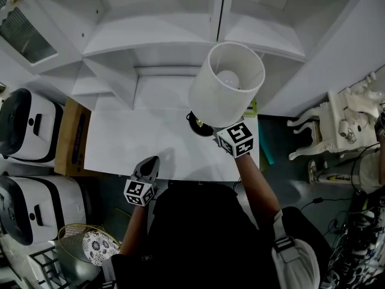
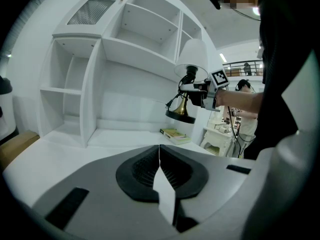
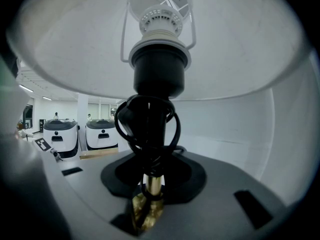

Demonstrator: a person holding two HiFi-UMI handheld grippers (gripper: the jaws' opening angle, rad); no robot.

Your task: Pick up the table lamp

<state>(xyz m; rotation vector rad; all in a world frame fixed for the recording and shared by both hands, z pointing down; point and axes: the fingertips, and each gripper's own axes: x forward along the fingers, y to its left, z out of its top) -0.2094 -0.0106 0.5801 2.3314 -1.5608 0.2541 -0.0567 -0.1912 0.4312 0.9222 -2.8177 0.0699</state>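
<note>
Gripping table lamp (image 1: 227, 84) by its brass stem, my R gripper (image 3: 148, 204) holds it up off white desk (image 1: 132, 143); my L gripper (image 2: 160, 184), jaws together w/ nothing btwn them, sits at desk's front edge.

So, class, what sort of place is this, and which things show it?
Probably a home-style corner staged in a large hall or lab: a white shelf unit above a white desk, a table lamp, yet bulky white machines parked just beside them.
</note>
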